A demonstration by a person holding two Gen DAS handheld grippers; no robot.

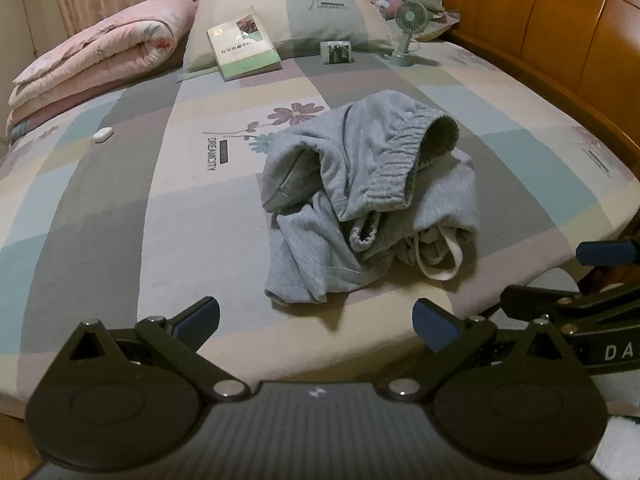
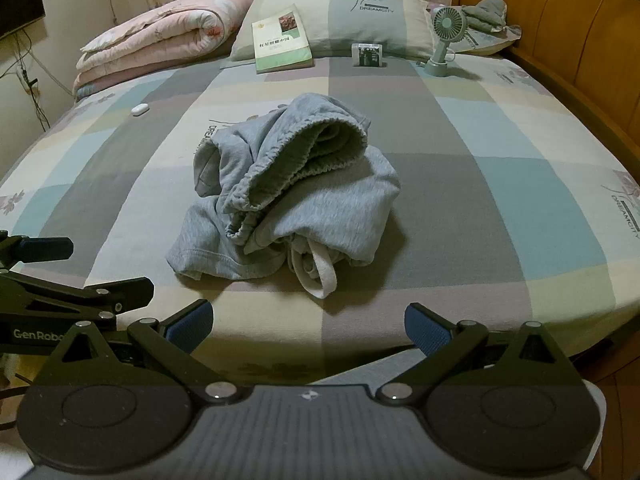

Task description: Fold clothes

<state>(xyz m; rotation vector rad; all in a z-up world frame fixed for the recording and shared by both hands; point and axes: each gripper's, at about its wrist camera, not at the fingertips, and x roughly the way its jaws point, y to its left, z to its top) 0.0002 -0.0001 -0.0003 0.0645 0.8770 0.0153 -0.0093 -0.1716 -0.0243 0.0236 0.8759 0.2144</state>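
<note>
A bed sheet point(image 1: 120, 208) in pastel checks carries the printed word "DREAMCITY" beside a flower motif; the same word shows on the pillow point(image 2: 360, 16). On the left gripper's body, seen from the right wrist view, part of a name reads "GenRobo", cut off. A book point(image 1: 242, 46) leans on the pillow, its cover writing too small to read. Near it stand a small box point(image 1: 336, 53) and a little green fan point(image 1: 408, 24). A crumpled grey pair of sweatpants point(image 1: 368, 200), soft fleece with a ribbed elastic waistband and a pale drawstring, lies heaped mid-bed. The left gripper point(image 1: 316, 320) and right gripper point(image 2: 308, 322) hover at the near edge of the bed, jaws spread wide, holding nothing. A rolled pink quilt point(image 1: 100, 56) lies far left.
</note>
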